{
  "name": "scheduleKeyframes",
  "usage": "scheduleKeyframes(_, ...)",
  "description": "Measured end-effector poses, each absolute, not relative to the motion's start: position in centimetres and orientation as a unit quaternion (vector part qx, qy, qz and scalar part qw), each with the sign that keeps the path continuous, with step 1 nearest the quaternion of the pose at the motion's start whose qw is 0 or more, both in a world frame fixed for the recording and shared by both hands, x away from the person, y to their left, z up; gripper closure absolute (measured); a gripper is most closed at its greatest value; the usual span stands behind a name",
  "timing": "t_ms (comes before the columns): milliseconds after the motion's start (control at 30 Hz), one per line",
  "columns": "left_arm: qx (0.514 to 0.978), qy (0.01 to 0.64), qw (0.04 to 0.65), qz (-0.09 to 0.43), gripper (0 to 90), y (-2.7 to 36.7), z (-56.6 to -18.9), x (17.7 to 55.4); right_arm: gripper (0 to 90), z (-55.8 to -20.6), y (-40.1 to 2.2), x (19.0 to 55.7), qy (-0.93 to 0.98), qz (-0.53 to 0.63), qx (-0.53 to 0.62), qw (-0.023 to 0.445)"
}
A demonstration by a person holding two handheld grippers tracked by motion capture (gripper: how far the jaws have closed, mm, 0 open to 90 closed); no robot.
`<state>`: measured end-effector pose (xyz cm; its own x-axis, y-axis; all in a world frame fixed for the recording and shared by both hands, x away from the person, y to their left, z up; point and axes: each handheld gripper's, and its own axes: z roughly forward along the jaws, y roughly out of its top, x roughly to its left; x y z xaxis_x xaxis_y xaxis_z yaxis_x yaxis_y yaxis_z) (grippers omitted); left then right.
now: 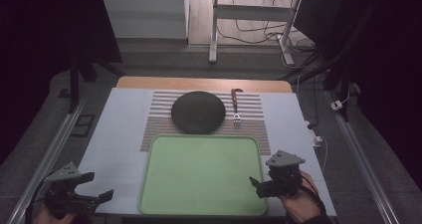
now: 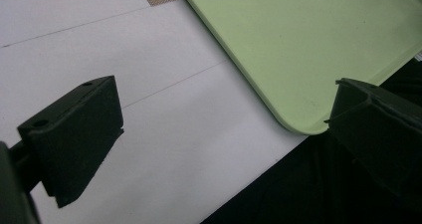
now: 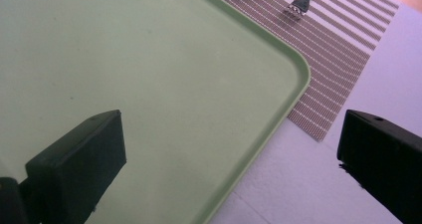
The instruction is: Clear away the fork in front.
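**Open fingers beside an empty tray: where a slip could come**

Both pairs of fingers are held apart, with nothing between them. The left gripper (image 1: 92, 186) is poised over the white tabletop (image 1: 119, 134) by the green tray's (image 1: 199, 204) near left corner; the right gripper (image 1: 261, 186) is poised over its right rim. The tray could be nudged if either drops carelessly. Beyond, on the striped mat (image 1: 251, 119), the dark round plate (image 1: 197, 112) and the fork (image 1: 236, 104) lie apart; the thin fork may be pinched badly and skid.
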<state>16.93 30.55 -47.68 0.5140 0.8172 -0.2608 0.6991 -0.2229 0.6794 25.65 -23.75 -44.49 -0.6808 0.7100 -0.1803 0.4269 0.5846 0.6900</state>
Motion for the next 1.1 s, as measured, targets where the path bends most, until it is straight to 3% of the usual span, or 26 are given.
scheduleKeyframes(1100, 0.777, 0.490, 0.388, 0.073, 0.6, 30.6, -47.7, 17.0, 0.0, -45.3, -18.4, 27.4, 0.902, 0.171, 0.179, 0.353)
